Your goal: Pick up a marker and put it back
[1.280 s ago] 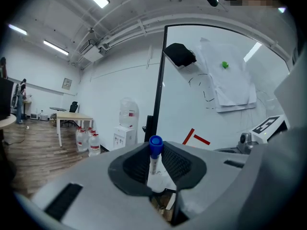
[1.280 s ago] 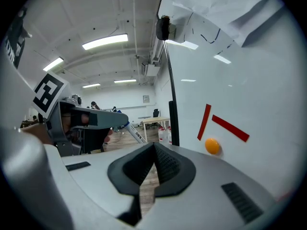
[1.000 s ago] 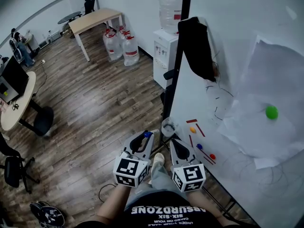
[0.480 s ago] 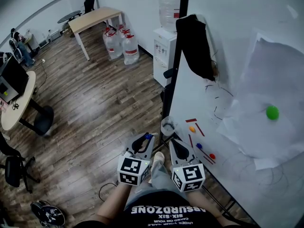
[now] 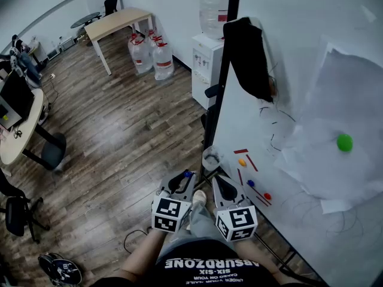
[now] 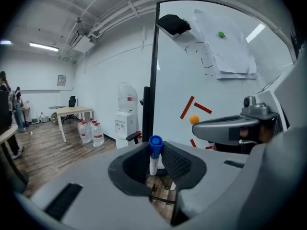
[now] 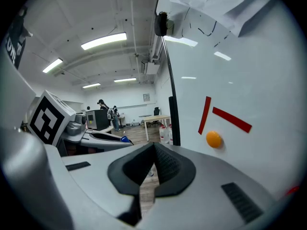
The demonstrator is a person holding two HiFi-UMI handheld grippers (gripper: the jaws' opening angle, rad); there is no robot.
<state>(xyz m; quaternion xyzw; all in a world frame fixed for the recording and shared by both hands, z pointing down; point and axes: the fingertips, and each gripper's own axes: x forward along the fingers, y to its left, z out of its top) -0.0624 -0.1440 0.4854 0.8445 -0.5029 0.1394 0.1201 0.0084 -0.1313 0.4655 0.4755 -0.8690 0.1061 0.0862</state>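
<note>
A white marker with a blue cap [image 6: 155, 152] stands upright between the jaws of my left gripper [image 6: 158, 151], which is shut on it. In the head view the blue cap [image 5: 188, 174] shows at the tip of the left gripper [image 5: 183, 179], held low in front of the person's legs. My right gripper [image 5: 219, 183] hangs just to its right, close to the whiteboard [image 5: 299, 58]. Its jaws [image 7: 154, 150] meet at the tips with nothing between them. The left gripper [image 7: 96, 138] shows at the left of the right gripper view.
The whiteboard carries an orange magnet [image 5: 242, 162], red strips [image 5: 252, 163], a green magnet [image 5: 344, 142], pinned paper sheets [image 5: 335, 136] and a black cloth [image 5: 248, 58]. A clear cup [image 5: 211, 158] sits by the board's lower edge. A water dispenser [image 5: 206, 67], water bottles [image 5: 152, 55] and a table [image 5: 119, 24] stand beyond.
My left gripper has sunk a little with the marker still in it, drawing nearer the person's body in the head view. The right gripper has kept still.
</note>
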